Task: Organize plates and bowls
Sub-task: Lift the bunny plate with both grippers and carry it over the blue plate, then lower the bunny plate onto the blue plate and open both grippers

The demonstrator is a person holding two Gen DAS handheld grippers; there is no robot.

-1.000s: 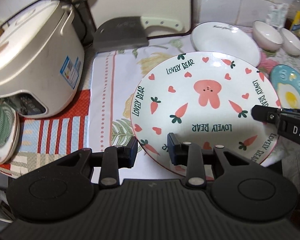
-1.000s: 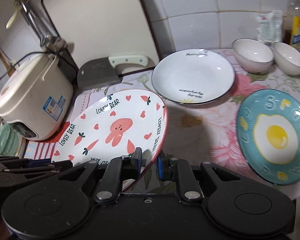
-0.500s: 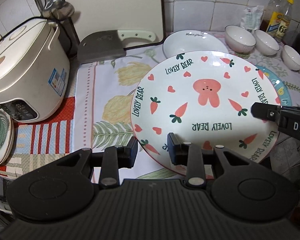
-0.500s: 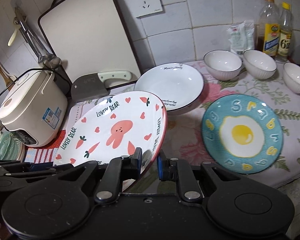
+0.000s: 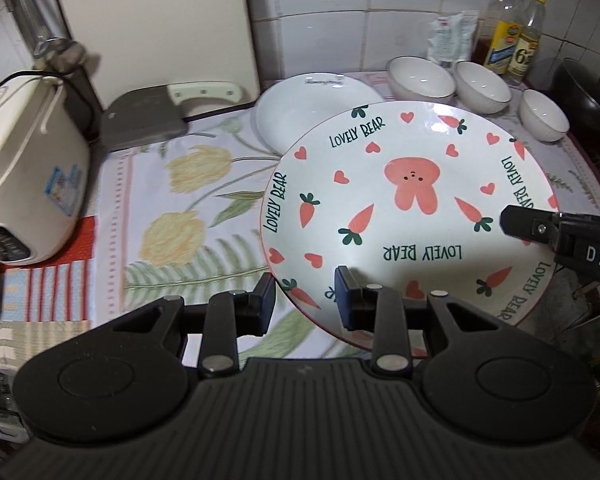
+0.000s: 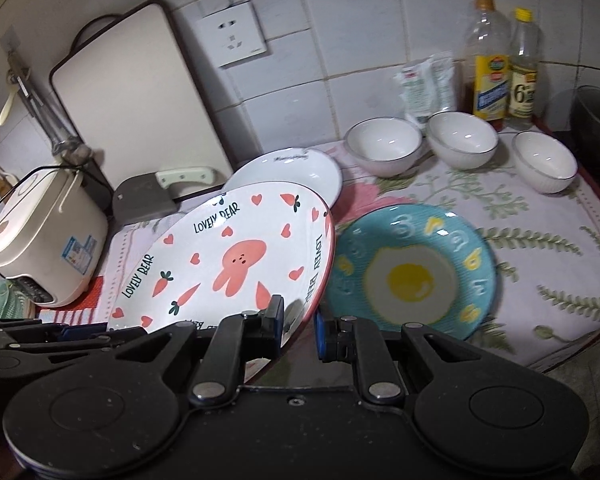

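**Bunny plate up between two claws**

"LOVELY BEAR" reads around the rim of the bunny plate (image 5: 404,208), printed in dark letters several times over, among pink hearts and carrots with a pink rabbit at the centre. On the right claw's (image 6: 298,330) body, seen from the left wrist, the letters "DAS" show in white before the frame cuts them off. At the back wall, two oil bottles (image 6: 500,68); one label carries a big "6", the rest too small to read. The white plate (image 6: 296,174) has small script on its rim, unreadable here.

Now the grip. The left claw (image 5: 304,304) has the bunny plate's near rim between its fingers, one finger above and one below the edge, clamped on it. The right claw pinches the opposite rim, its fingers closed on the edge. The plate hangs tilted, clear of the desk (image 6: 540,240), above the floral cloth.

Behind it lies the white plate, partly covered. Just to the right sits the blue egg plate (image 6: 412,272), flat on the desk. Three white bowls (image 6: 462,140) line up near the wall. Rice cooker (image 5: 24,168) stands far left.
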